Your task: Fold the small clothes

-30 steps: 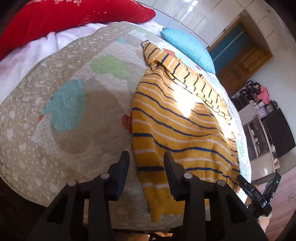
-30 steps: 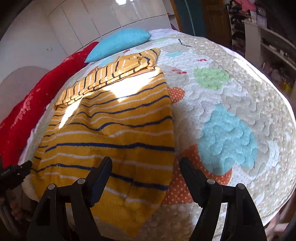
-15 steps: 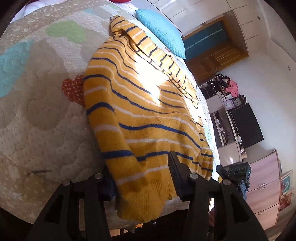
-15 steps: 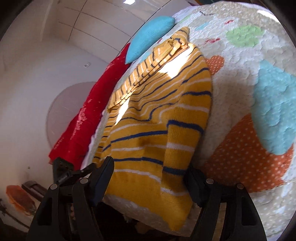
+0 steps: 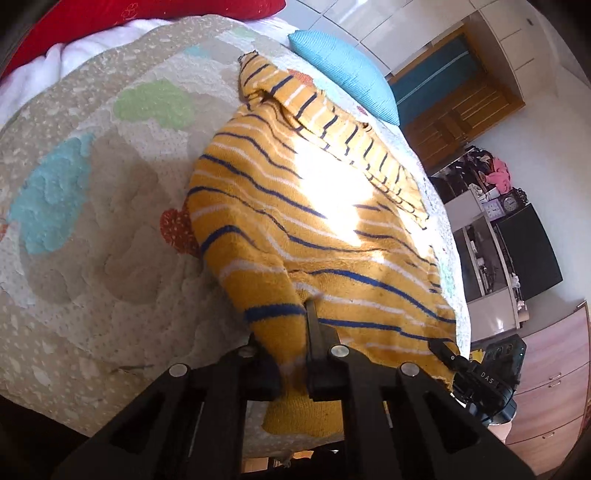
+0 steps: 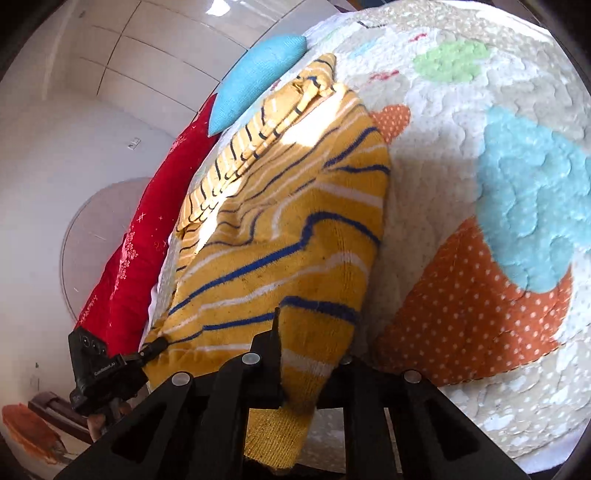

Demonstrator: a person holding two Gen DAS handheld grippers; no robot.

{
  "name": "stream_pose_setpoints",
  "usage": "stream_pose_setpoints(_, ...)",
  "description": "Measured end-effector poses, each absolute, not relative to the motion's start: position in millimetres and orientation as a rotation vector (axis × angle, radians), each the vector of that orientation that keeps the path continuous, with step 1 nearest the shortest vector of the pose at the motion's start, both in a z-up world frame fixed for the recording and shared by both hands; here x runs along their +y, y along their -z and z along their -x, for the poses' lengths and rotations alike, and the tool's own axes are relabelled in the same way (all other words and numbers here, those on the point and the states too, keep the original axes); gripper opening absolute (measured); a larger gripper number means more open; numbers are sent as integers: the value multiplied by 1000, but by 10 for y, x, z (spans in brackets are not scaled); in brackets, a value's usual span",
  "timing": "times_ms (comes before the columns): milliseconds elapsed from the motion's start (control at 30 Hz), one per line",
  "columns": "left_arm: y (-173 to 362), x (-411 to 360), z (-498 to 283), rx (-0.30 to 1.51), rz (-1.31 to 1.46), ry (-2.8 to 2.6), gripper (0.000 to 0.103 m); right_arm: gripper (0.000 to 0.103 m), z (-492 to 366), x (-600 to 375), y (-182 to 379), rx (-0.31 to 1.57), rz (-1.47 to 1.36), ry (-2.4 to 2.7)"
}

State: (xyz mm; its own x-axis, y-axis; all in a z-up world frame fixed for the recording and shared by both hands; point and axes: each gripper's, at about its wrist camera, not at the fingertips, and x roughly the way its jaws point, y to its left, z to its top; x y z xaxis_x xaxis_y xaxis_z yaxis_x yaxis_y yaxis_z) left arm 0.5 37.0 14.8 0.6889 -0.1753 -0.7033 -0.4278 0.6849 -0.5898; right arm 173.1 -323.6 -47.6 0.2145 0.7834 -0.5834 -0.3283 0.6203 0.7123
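A small yellow sweater (image 5: pixel 306 206) with blue and white stripes lies on a quilted bedspread (image 5: pixel 92 229), its sleeves folded across the far end. My left gripper (image 5: pixel 291 343) is shut on the sweater's near hem at its left corner. My right gripper (image 6: pixel 306 350) is shut on the sweater (image 6: pixel 295 221) at the hem's right corner. The cloth bunches and lifts between the jaws of each. Each gripper also shows in the other's view: the right one (image 5: pixel 480 380) at the hem's far corner, the left one (image 6: pixel 107 373) likewise.
A blue pillow (image 5: pixel 343 55) and a red pillow (image 5: pixel 92 14) lie at the head of the bed. Shelves, a dark screen (image 5: pixel 528 251) and wooden drawers (image 5: pixel 554 387) stand to the right of the bed. The bed's near edge is just under both grippers.
Both grippers moved onto the sweater's near hem and closed on its two corners. The hem now puckers and rises at both grips.
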Motion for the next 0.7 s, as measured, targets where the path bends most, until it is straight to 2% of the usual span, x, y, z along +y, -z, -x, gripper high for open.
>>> stream_pose_setpoints(233,-706,168,624,733,754,-121,7,9,-1008,-3360,-193,1004,-261,-997)
stream_pose_setpoints(367,-500,77,833,770,716,-174,7,9,-673,-3303,-139,1026,-101,-980)
stream_pose_setpoints(500,-138,140,835,860,761,-228,7,9,-818,-3283,81,1102,-132,-942)
stream_pose_setpoints(700,-257,208,793,814,752,-213,7,10,-956,-3196,63,1076,-94,-933)
